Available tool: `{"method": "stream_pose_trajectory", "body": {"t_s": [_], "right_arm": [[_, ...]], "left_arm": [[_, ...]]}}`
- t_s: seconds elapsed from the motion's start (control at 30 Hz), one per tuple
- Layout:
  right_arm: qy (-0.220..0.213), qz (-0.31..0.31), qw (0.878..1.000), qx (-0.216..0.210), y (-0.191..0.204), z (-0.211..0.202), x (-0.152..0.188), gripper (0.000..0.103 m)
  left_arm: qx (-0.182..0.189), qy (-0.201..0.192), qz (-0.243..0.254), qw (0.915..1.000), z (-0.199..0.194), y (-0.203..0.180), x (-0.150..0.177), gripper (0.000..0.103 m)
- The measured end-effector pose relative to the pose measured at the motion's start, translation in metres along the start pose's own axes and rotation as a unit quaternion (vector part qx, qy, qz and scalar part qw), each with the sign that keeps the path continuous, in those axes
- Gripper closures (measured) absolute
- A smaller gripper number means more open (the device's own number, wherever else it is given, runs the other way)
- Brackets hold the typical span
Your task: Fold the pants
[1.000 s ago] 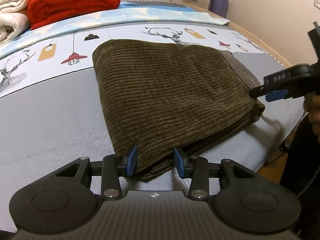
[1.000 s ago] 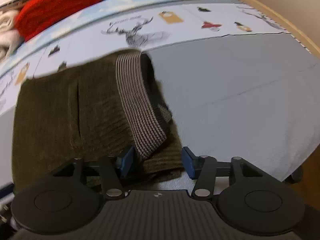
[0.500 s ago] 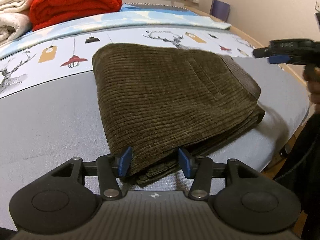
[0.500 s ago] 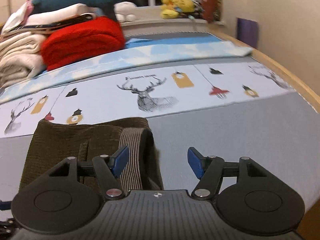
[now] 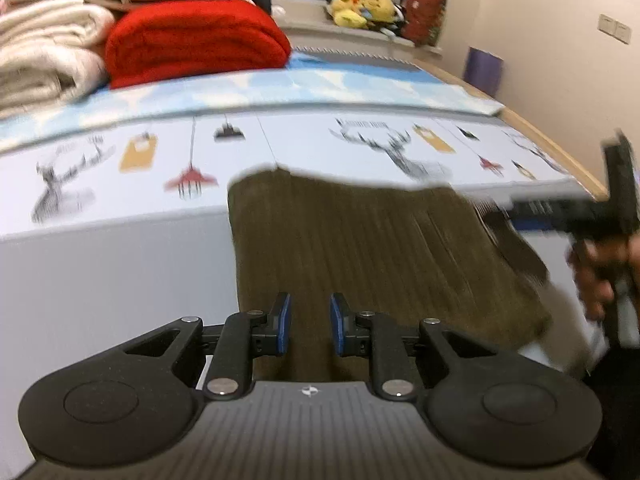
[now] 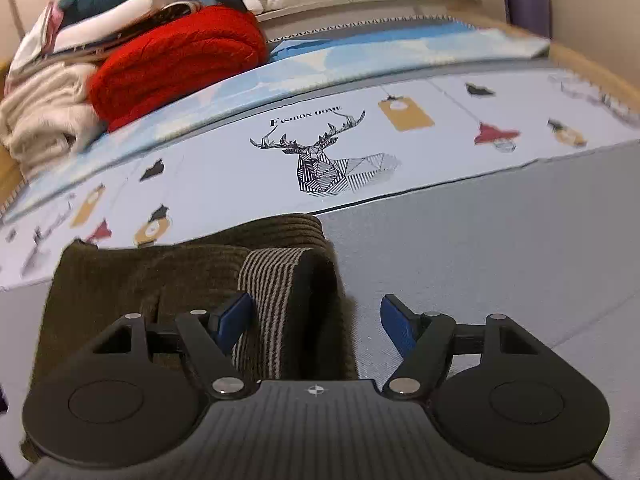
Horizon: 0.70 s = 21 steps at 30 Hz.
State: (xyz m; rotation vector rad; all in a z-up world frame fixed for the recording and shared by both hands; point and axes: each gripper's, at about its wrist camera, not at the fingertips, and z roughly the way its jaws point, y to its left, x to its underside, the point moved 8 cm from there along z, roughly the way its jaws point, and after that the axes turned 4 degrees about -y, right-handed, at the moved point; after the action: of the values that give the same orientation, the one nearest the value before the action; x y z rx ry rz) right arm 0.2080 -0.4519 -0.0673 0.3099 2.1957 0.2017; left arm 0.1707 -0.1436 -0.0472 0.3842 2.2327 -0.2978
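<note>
The brown corduroy pants (image 5: 372, 248) lie folded in a compact stack on the bed. In the right wrist view the pants (image 6: 160, 276) show their striped waistband (image 6: 272, 300) on top at the right end. My left gripper (image 5: 309, 326) hovers above the near edge of the stack, its jaws a little apart and holding nothing. My right gripper (image 6: 316, 320) is wide open above the waistband end; it also shows in the left wrist view (image 5: 576, 216), blurred, held by a hand.
The bed has a grey sheet (image 5: 100, 280) and a printed cover with deer (image 6: 324, 160). A red blanket (image 5: 192, 40) and cream blankets (image 5: 36, 52) are stacked at the back left. Plush toys (image 5: 356, 8) sit on the ledge. The bed's wooden edge (image 5: 560, 152) runs along the right.
Both grippers have let go of the pants and lifted up and back. The left jaws narrowed slightly; the right jaws opened wide. The folded stack lies still.
</note>
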Motion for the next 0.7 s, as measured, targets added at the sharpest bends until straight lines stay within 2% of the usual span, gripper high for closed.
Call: {"method": "stream_pose_trajectory", "body": {"t_s": [0.17,0.27,0.3,0.37,0.4,0.5,0.53,0.57,0.63,0.7], "right_arm": [[0.014,0.019,1.000,-0.009,-0.006,0.009,0.002,0.031],[0.029,0.048,0.998,-0.025,-0.011,0.011,0.003,0.029],[0.035,0.060,0.997,-0.030,-0.013,0.012,0.004,0.027],[0.048,0.083,0.995,-0.042,-0.017,0.013,0.007,0.019],[0.054,0.090,0.993,-0.046,-0.019,0.014,0.009,0.017],[0.072,0.097,0.991,-0.064,-0.021,0.013,0.015,0.014],[0.076,0.096,0.990,-0.069,-0.020,0.011,0.017,0.013],[0.081,0.093,0.990,-0.074,-0.019,0.011,0.018,0.013],[0.092,0.082,0.989,-0.080,-0.017,0.011,0.022,0.009],[0.105,0.075,0.988,-0.080,-0.014,0.012,0.027,0.007]], "left_arm": [[-0.022,-0.012,-0.012,0.9996,0.045,-0.006,-0.057,0.080],[-0.037,-0.002,-0.027,0.9990,0.084,-0.004,-0.079,0.080],[-0.047,0.014,-0.031,0.9983,0.099,0.000,-0.079,0.080],[-0.073,0.082,-0.045,0.9929,0.135,0.016,-0.068,0.082],[-0.068,0.101,-0.058,0.9909,0.145,0.023,-0.063,0.082],[-0.045,0.078,-0.109,0.9900,0.138,0.035,-0.073,0.079],[-0.040,0.061,-0.132,0.9886,0.129,0.040,-0.076,0.064],[-0.045,0.043,-0.155,0.9860,0.117,0.048,-0.075,0.039],[-0.057,0.038,-0.183,0.9807,0.105,0.061,-0.065,0.028],[-0.046,0.063,-0.211,0.9744,0.103,0.069,-0.043,0.027]]}}
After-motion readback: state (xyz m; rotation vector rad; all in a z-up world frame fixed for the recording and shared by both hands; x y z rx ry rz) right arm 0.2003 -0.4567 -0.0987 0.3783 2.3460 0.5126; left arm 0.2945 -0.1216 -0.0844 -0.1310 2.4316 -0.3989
